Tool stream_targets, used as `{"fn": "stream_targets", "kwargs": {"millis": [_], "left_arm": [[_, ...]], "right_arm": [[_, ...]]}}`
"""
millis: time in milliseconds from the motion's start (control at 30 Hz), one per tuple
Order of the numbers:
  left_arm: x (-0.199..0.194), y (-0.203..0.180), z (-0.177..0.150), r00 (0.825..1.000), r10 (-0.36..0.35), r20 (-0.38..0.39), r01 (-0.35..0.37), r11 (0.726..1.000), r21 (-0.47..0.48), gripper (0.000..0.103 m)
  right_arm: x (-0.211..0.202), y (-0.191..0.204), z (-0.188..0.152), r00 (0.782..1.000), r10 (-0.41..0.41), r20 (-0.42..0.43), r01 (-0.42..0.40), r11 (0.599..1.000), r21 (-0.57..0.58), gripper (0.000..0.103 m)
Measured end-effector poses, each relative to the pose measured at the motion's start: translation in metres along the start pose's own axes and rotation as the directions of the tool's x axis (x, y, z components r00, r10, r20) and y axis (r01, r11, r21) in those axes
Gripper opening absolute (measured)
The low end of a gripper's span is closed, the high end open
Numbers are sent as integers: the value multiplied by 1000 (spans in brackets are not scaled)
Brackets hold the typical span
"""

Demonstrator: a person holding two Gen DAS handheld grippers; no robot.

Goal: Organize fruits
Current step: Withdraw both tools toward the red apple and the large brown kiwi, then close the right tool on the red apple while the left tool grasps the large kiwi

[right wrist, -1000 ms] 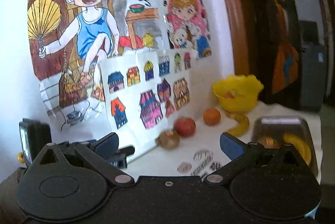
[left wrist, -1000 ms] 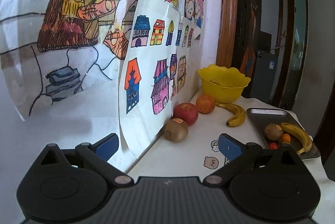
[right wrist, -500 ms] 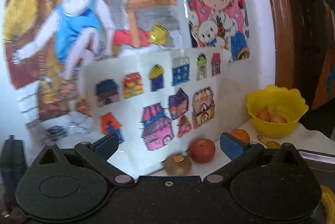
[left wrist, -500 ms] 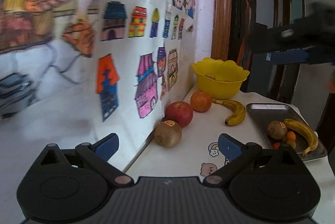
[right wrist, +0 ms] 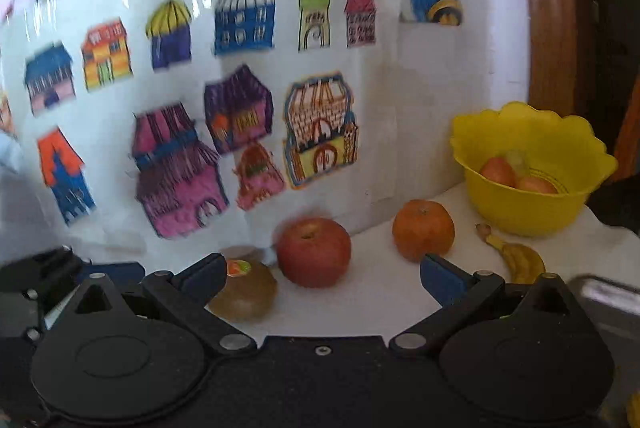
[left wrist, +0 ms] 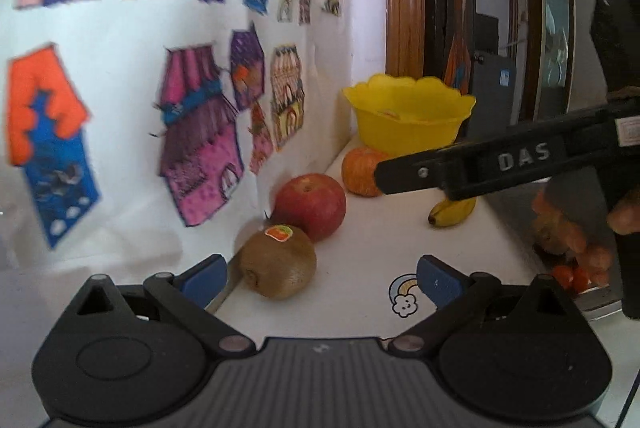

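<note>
I am holding both tongs, left tongs (left wrist: pixel 320 274) and right tongs (right wrist: pixel 320 274), wide apart and empty; kiwi (left wrist: pixel 279 263), apple (left wrist: pixel 311 206), orange (right wrist: pixel 423 230) (and banana (right wrist: pixel 520 260)) are waiting on the desk (left wrist: pixel 372 232), unsorted.

The left gripper (left wrist: pixel 322 278) sits low and level near the table's near end, its blue-padded fingers (left wrist: pixel 434 282) spread wide with nothing between them. The right gripper (right wrist: pixel 322 278) is likewise wide apart and empty; its black body reaches across from the right, farther in.
</note>
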State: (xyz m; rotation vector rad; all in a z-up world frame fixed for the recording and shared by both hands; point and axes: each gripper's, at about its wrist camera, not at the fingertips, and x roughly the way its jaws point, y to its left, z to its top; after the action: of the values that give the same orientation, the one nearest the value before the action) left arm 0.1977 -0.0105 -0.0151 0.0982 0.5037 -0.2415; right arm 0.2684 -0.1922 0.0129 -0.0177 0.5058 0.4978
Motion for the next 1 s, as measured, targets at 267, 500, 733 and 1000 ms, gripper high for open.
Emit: {"fn": "stream_targets", "kwargs": {"millis": [267,500,733,1000], "left_arm": [[32,0,-7,999,15,-51,-15,1000,3,103],[46,3,-4,995,80,-67,-84,995,-51,102],[51,2,-1,993,98,-63,-103,992,-76,99],[60,10,-5,992,94,-81,-102,990,-99,93]], "right_arm": [[45,-19,0,998,50,-46,-52,998,-36,102],[79,-21,3,994,54,-94,-56,998,-27,102],[103,-21,9,989,91,-115,-88,996,32,102],[128,-14,7,984,73,-160,-67,997,45,99]]}}
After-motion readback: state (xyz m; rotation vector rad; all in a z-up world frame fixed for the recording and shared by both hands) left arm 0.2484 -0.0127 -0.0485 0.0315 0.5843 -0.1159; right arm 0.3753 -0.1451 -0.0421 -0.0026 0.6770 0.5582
